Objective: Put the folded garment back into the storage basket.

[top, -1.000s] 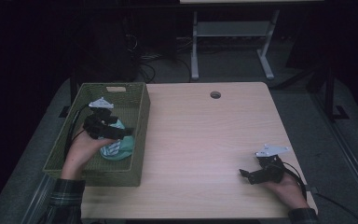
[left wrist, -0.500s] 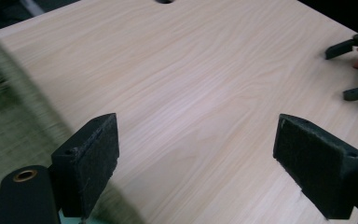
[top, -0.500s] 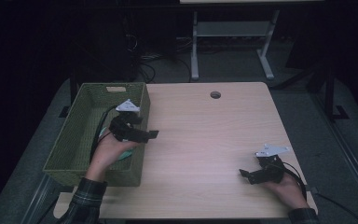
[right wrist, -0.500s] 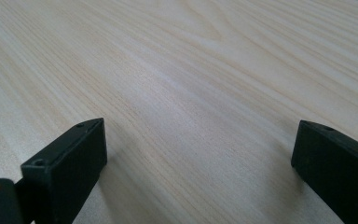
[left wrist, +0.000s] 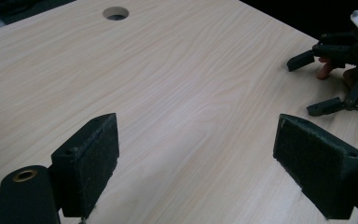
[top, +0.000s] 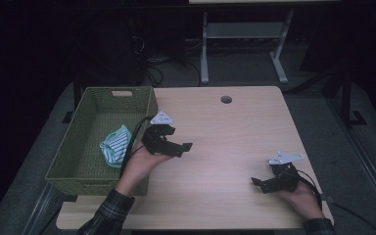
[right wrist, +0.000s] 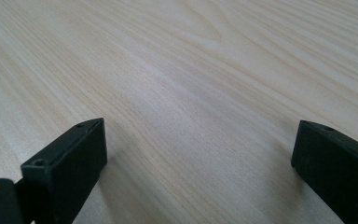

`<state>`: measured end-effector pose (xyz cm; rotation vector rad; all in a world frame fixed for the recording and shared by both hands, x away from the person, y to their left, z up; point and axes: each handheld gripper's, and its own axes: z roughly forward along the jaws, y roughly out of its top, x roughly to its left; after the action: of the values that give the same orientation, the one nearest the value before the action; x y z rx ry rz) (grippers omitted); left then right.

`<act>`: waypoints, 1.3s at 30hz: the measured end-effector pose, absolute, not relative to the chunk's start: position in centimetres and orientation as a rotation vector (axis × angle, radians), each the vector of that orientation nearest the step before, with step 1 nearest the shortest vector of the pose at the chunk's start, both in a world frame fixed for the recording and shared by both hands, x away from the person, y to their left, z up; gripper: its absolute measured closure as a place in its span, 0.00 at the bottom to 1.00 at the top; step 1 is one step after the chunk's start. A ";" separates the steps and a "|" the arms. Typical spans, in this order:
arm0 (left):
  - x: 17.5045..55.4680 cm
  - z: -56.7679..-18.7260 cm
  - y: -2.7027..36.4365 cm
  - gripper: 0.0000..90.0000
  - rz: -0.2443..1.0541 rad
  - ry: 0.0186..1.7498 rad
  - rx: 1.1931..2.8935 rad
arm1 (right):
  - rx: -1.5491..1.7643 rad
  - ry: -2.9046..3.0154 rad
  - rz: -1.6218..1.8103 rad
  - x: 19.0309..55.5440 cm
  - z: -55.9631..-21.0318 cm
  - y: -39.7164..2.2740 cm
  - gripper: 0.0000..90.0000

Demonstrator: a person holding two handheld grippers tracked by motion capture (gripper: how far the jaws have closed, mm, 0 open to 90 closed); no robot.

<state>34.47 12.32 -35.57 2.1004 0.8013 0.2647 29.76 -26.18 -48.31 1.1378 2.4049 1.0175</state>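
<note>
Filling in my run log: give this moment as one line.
left gripper: open, empty, over table | right gripper: open, empty, low over table | striped cloth: in green basket

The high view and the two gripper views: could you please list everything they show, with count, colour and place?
basket: one, green woven, left edge of the table.
cloth: one, white and green striped, crumpled inside the basket.
table: one, light wood, with a round hole near its far edge.
desk frame: one, pale, on the floor behind.
left claw: one, black, open, just right of the basket.
right claw: one, black, open, near right corner.
</note>
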 end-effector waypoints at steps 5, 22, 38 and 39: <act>34.0 -36.8 10.7 0.15 0.276 0.784 2.116 | 1.137 2.405 1.017 29.8 -48.3 -26.2 0.03; 33.8 -42.4 9.5 0.15 0.365 0.789 2.180 | 1.139 2.406 1.017 29.8 -48.3 -26.2 0.03; 34.3 -46.4 9.0 0.14 0.367 0.834 2.288 | 1.138 2.406 1.017 29.8 -48.3 -26.2 0.03; 34.3 -46.5 9.0 0.14 0.362 0.838 2.295 | 1.138 2.406 1.017 29.8 -48.3 -26.2 0.03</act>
<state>34.33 8.97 -46.50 2.2949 0.8375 0.3616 29.76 -26.18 -48.31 1.1379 2.4056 1.0174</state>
